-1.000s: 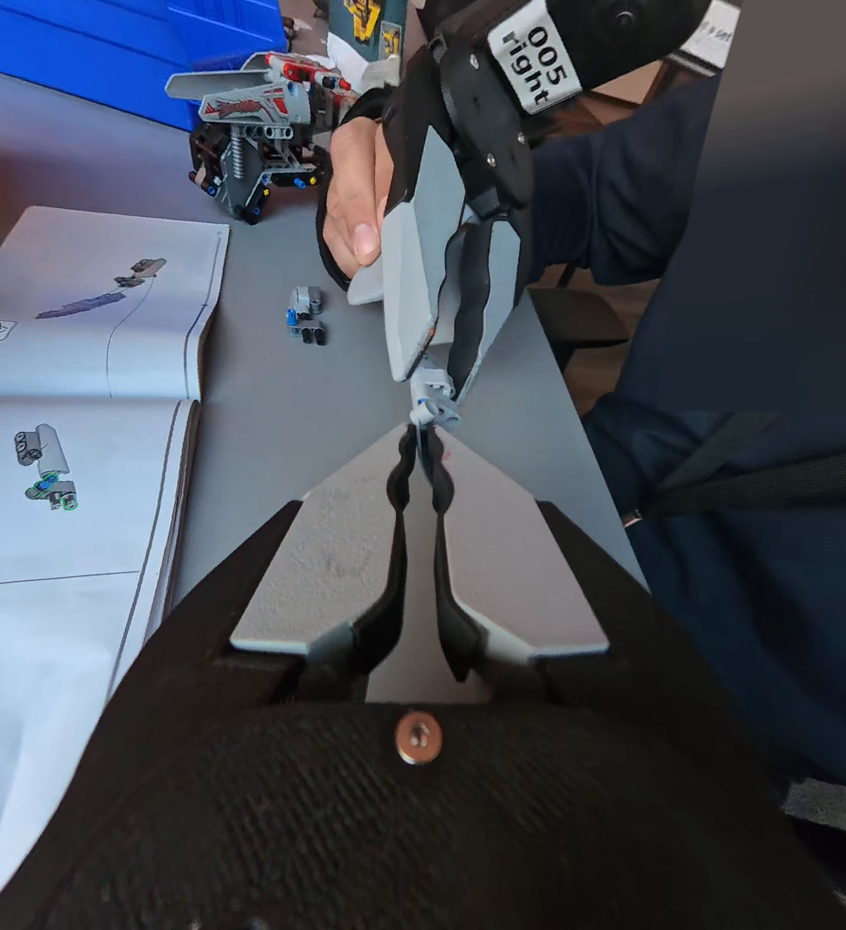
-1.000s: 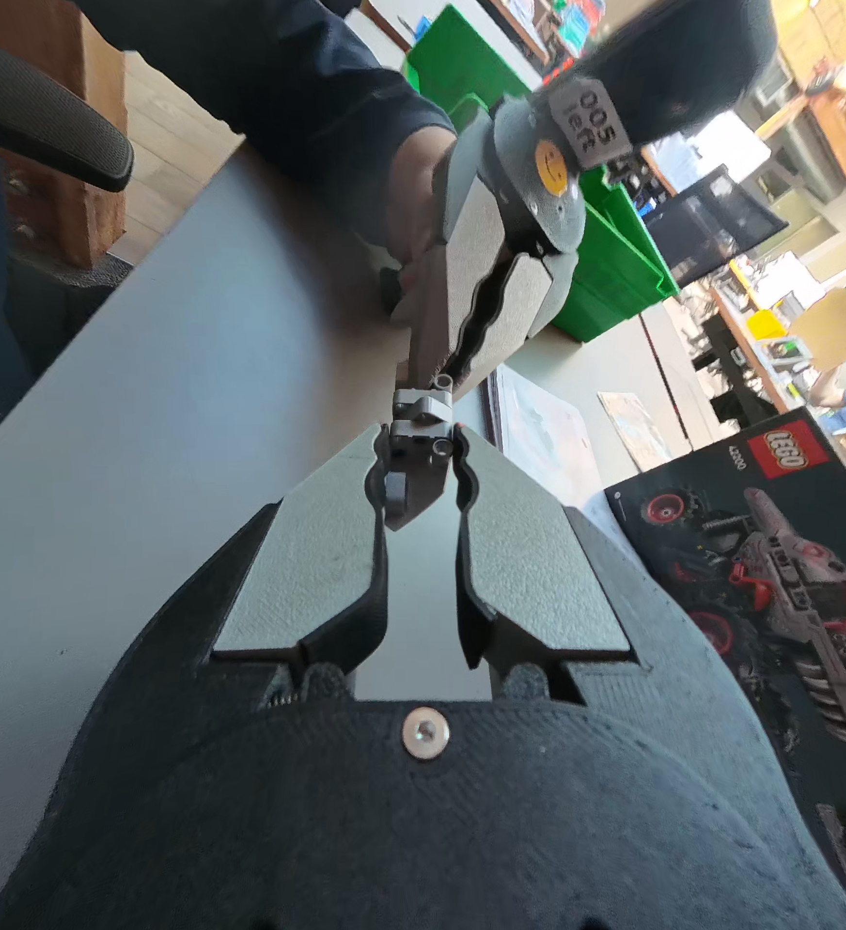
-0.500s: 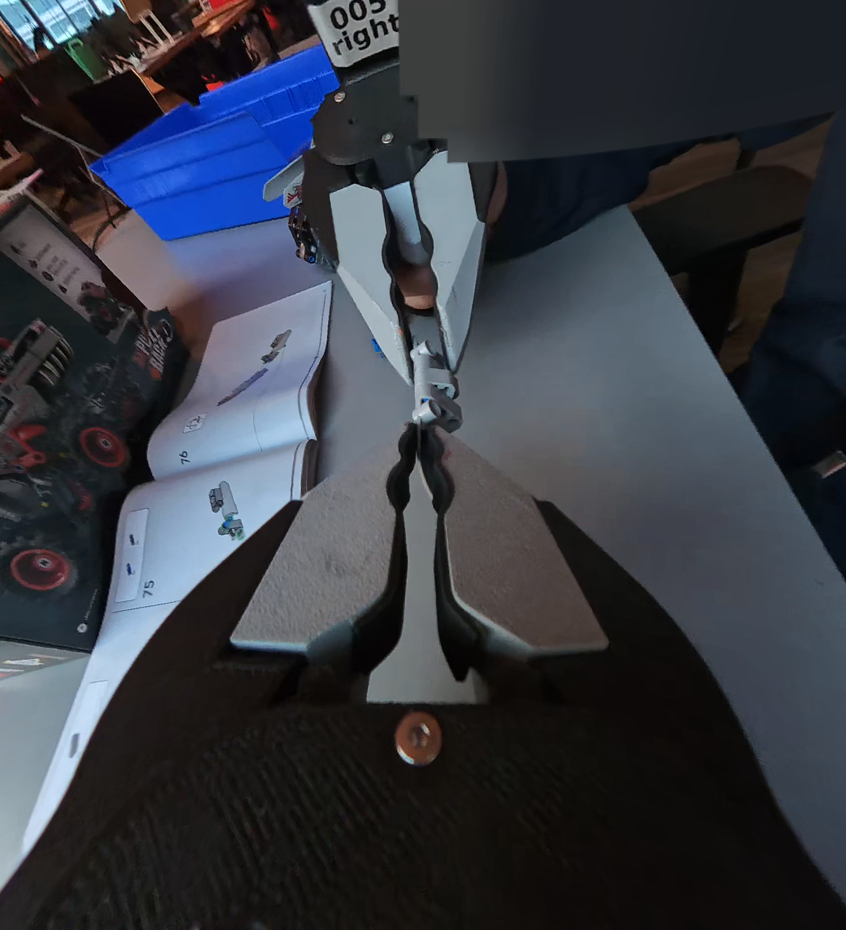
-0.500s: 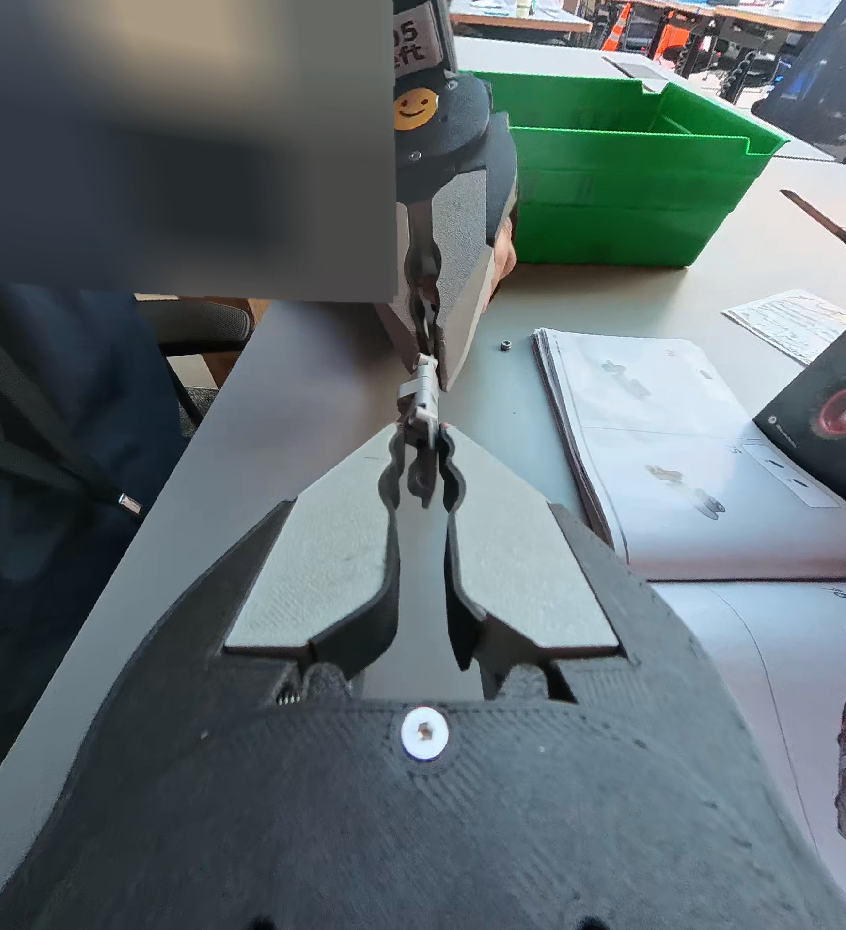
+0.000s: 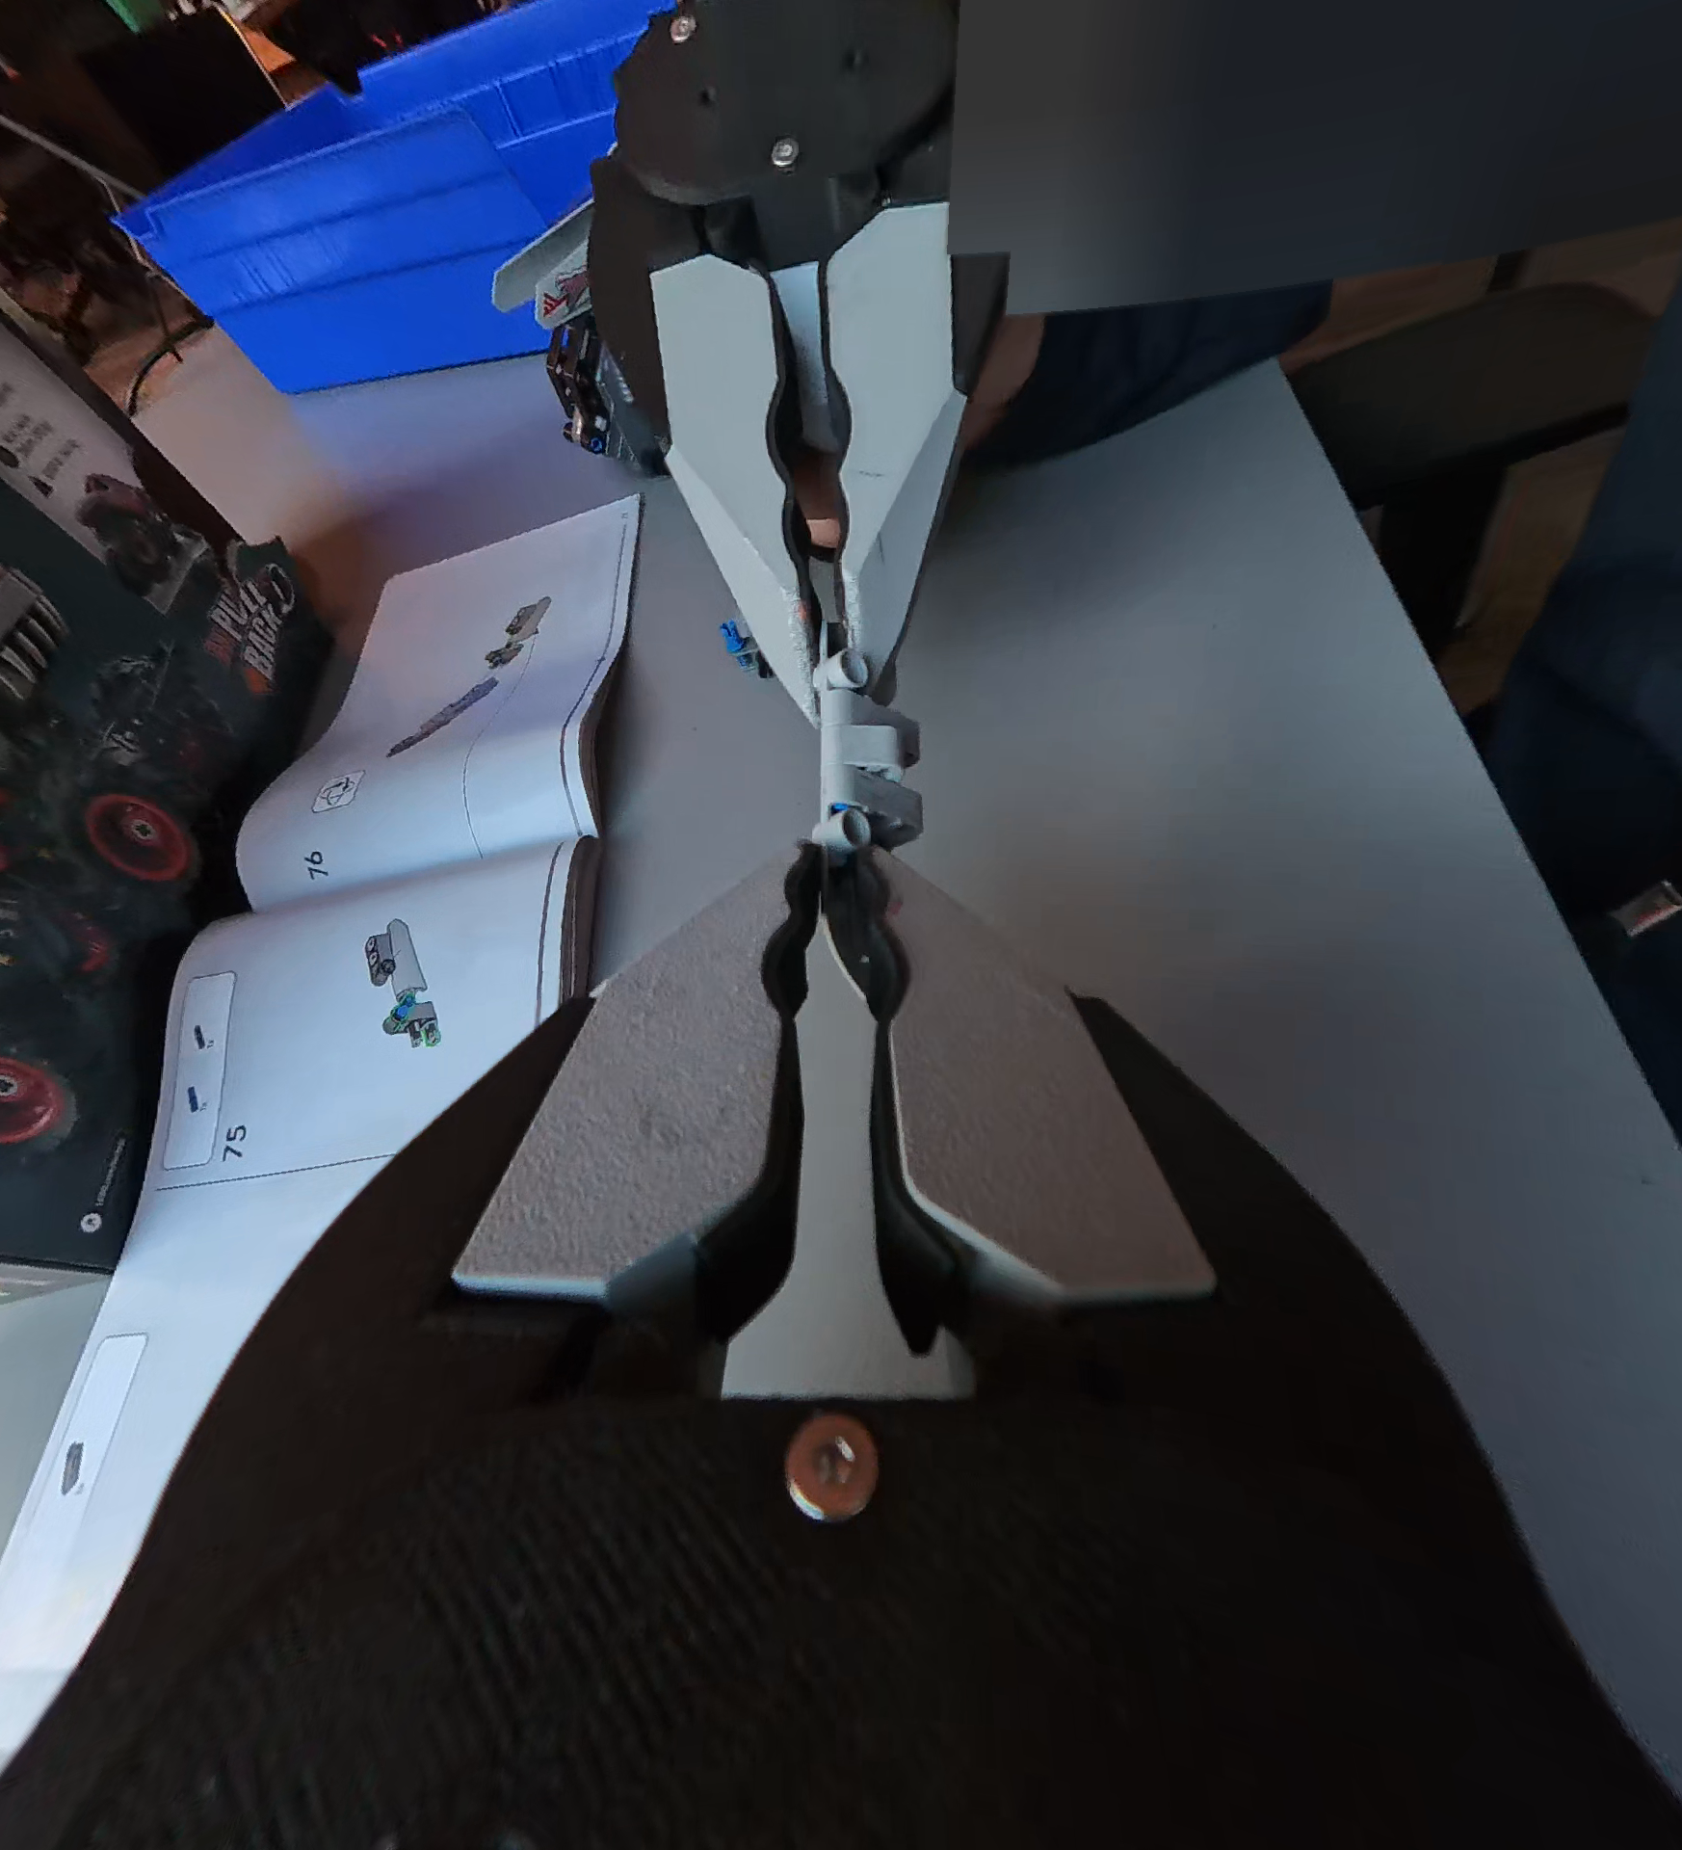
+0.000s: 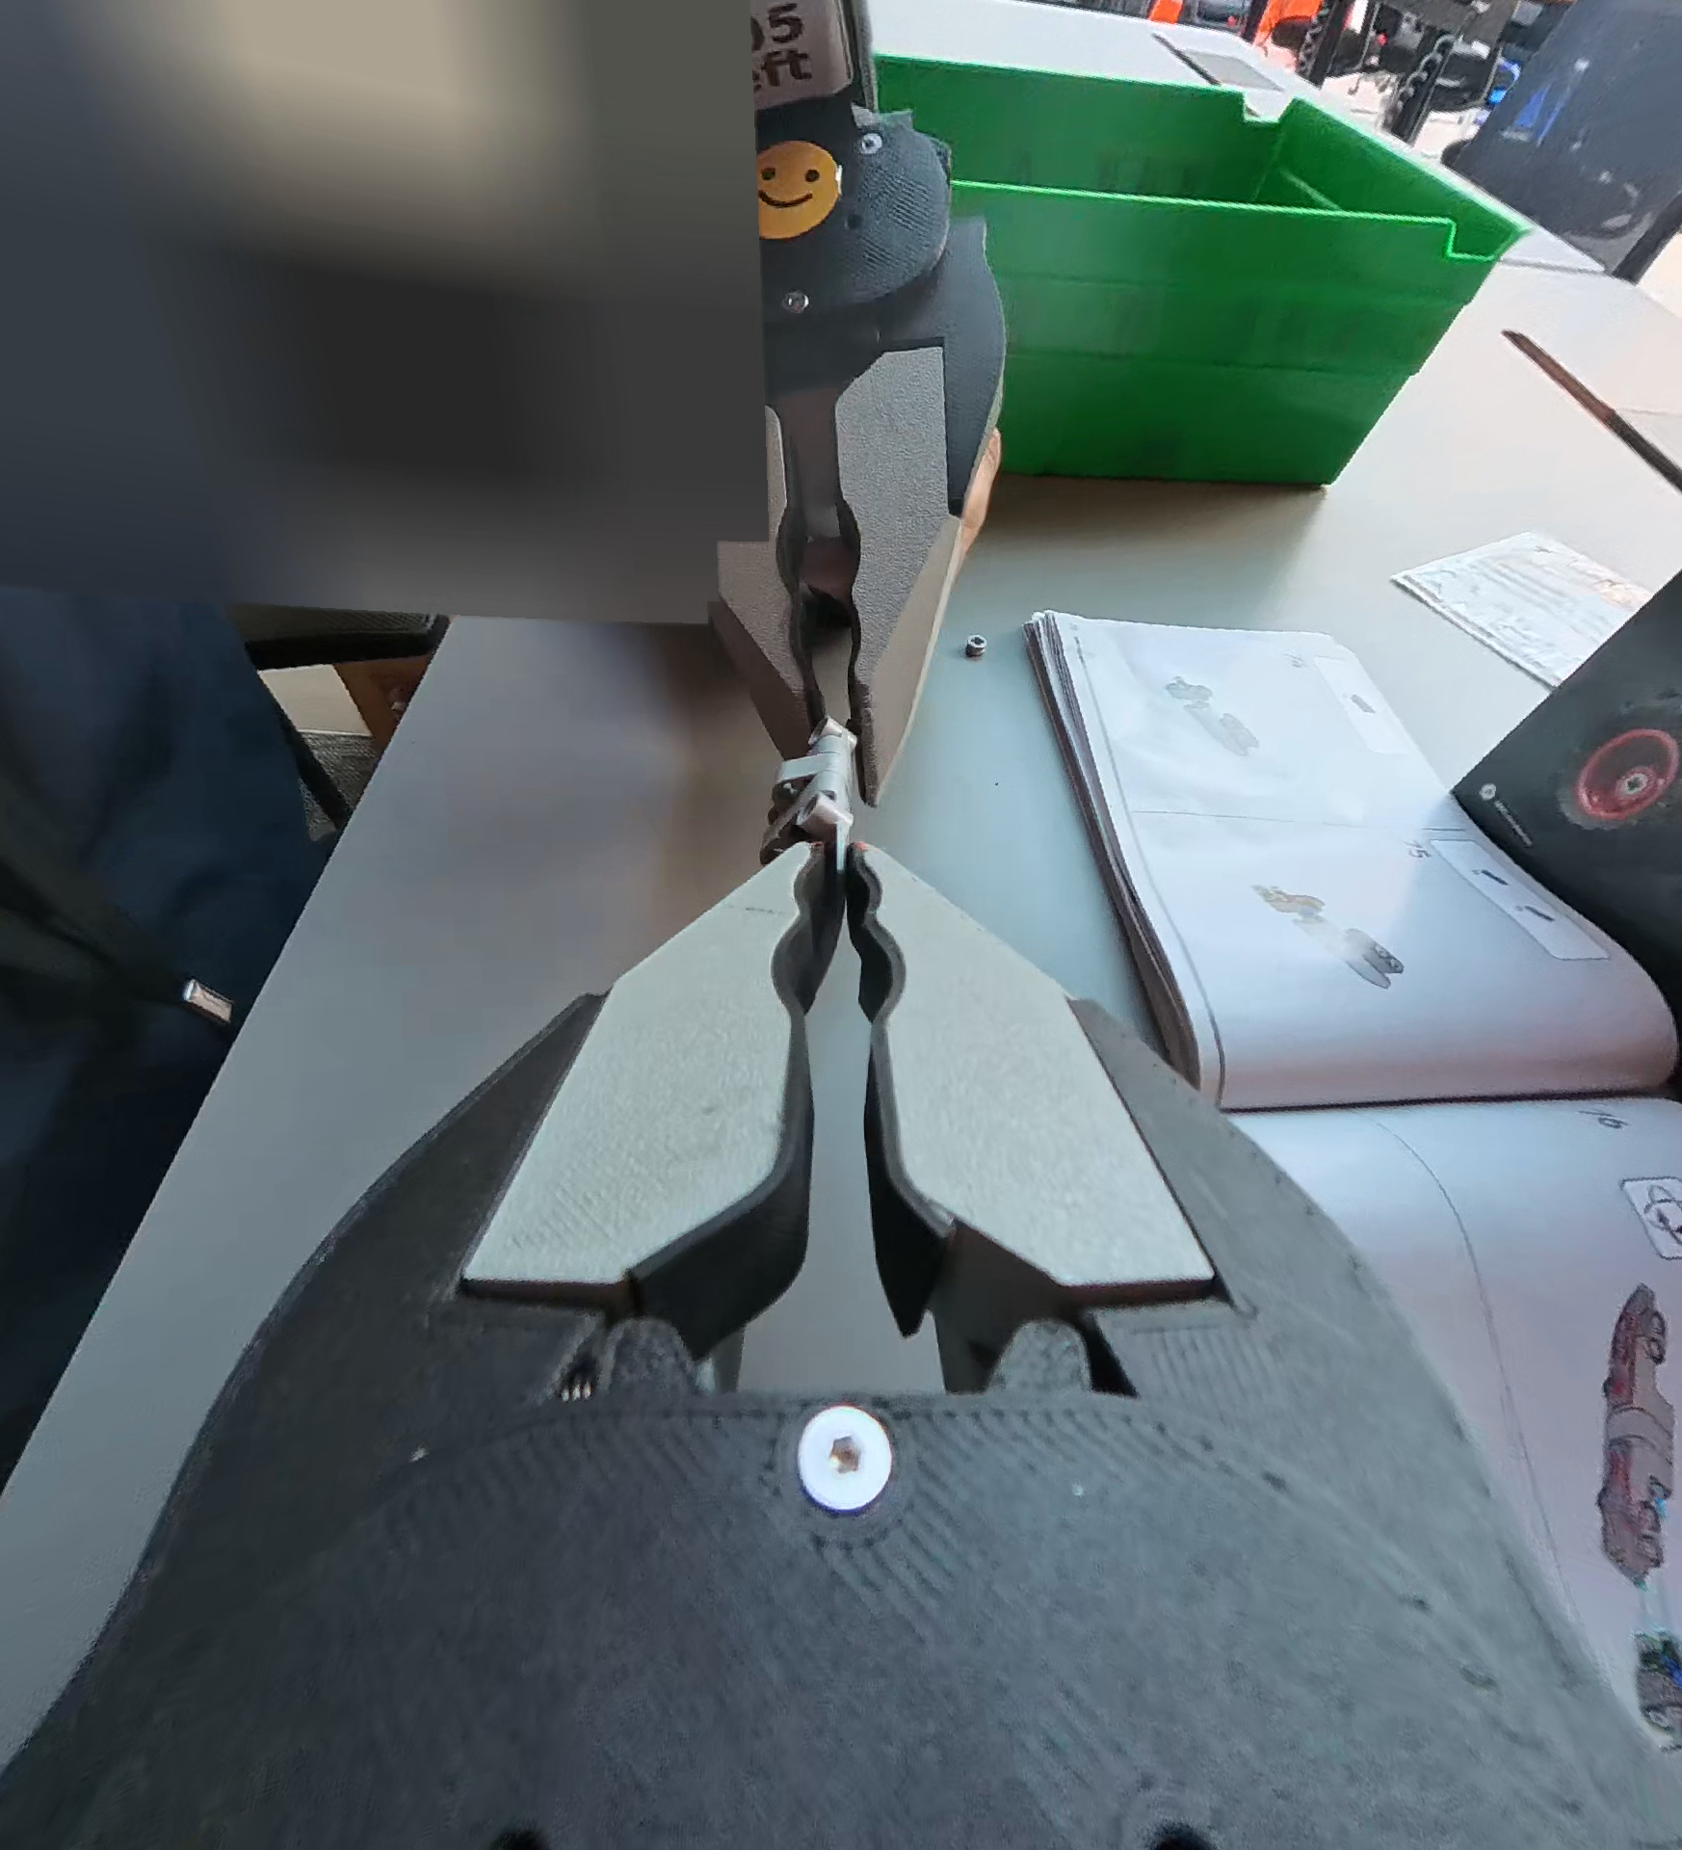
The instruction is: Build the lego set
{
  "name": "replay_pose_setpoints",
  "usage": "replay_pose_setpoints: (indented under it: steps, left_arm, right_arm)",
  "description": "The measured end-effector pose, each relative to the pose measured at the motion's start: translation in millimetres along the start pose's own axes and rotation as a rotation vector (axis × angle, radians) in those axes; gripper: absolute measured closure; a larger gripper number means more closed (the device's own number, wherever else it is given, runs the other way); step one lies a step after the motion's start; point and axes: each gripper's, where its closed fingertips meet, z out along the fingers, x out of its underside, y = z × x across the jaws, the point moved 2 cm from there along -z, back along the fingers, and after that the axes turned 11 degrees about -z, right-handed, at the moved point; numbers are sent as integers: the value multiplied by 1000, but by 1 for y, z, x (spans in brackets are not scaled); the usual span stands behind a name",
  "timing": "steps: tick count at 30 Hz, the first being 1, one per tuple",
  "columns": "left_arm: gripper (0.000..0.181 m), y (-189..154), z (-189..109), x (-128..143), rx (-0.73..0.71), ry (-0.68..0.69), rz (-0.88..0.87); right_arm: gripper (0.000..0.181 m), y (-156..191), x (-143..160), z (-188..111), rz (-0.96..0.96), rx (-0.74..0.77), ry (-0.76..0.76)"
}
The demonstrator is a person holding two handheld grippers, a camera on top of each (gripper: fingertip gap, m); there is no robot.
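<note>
A small grey lego assembly (image 5: 862, 753) with a blue pin is held in the air between both grippers, above the grey table (image 5: 1167, 801). My left gripper (image 5: 837, 869) is shut on its near end. My right gripper (image 5: 829, 641) faces it tip to tip and is shut on the far end. In the right wrist view my right gripper (image 6: 832, 859) pinches the assembly (image 6: 810, 791), and the left gripper (image 6: 832, 723) grips it from the opposite side. A hand shows behind each far gripper.
An open instruction booklet (image 5: 437, 801) (image 6: 1317, 851) lies beside the grippers, with the dark set box (image 5: 36, 801) (image 6: 1668, 781) past it. A blue bin (image 5: 367, 230), a partly built model (image 5: 579, 372), a small blue piece (image 5: 735, 641), a green bin (image 6: 1217, 300) and a tiny loose part (image 6: 975, 649) are on the table. Only a small space, under 4 cm, lies between the two pairs of fingers.
Both grippers have swung round together while holding the assembly, so the background has turned. The right gripper's fingers have closed narrower than a second ago. The assembly stays pinched between both tips.
</note>
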Motion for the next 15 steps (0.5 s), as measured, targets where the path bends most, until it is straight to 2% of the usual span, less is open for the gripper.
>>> replay_pose_setpoints:
  steps: [4,10,12,15]
  left_arm:
    - [181,-3,0,5,4,65,-23]
    - [181,-8,-2,7,45,55,-68]
    - [181,9,-12,28,-47,157,-54]
    - [181,18,-29,27,-18,80,-161]
  right_arm:
    - [181,2,7,3,48,-38,44]
    - [181,6,11,-1,59,-67,59]
    - [181,-8,22,-19,97,-3,72]
    - [181,-29,25,-47,250,41,-49]
